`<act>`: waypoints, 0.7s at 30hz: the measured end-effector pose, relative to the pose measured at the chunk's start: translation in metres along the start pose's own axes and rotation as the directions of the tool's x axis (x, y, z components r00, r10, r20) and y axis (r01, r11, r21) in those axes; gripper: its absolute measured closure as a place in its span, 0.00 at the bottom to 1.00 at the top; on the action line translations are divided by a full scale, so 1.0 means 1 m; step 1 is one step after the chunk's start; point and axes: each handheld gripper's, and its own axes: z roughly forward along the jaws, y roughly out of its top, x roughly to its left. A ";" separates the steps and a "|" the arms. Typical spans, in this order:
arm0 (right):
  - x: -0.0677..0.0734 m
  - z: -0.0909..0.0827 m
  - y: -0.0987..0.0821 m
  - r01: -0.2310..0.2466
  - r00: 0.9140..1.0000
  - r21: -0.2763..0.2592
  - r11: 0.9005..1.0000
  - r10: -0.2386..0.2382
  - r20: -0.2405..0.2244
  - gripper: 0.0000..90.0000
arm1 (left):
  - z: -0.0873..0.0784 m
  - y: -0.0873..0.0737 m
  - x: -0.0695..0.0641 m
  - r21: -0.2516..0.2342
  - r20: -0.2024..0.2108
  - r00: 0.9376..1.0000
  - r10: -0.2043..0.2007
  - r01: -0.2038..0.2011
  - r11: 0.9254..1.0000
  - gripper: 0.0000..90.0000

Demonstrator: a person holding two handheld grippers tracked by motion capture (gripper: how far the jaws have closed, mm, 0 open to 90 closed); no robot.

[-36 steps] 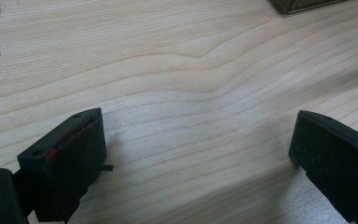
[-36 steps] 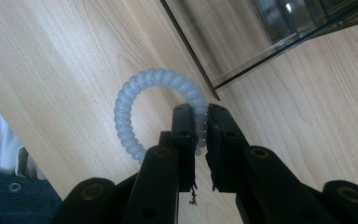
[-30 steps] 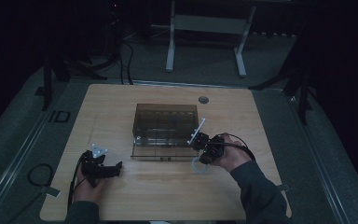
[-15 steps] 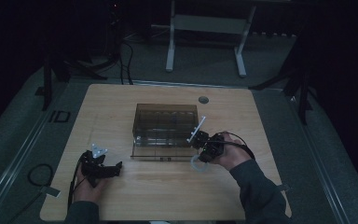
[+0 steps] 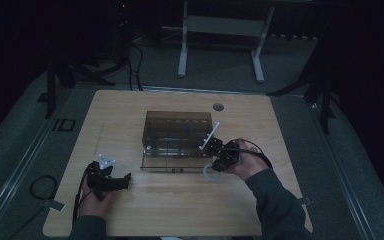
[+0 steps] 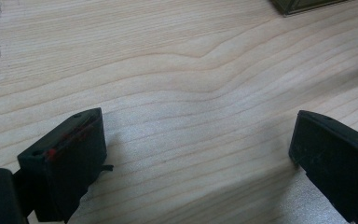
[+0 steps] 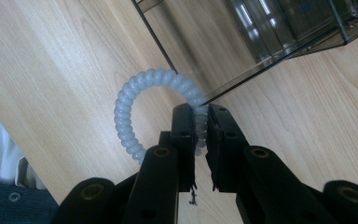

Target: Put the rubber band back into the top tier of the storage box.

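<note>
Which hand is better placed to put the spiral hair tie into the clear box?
Right. The right tool already grips the spiral hair tie beside the clear box; the left tool is open over bare table.

From my station I note a light wood-grain bench (image 5: 180,200) with rounded corners, a round grommet (image 5: 218,107) set near its far edge. A small dark label (image 5: 66,124) sits on the floor by the bench's left side, and a black cable loop (image 5: 42,187) lies on the grey floor (image 5: 290,90) nearer me. Beyond the bench stands a white metal stand (image 5: 220,30) on two legs, with black cables (image 5: 132,55) trailing to its left.
</note>
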 end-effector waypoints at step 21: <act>-0.006 -0.001 0.006 -0.010 1.000 -0.019 1.000 0.011 0.004 0.91 | 0.000 0.000 0.000 0.002 0.000 1.000 0.001 -0.001 1.000 0.04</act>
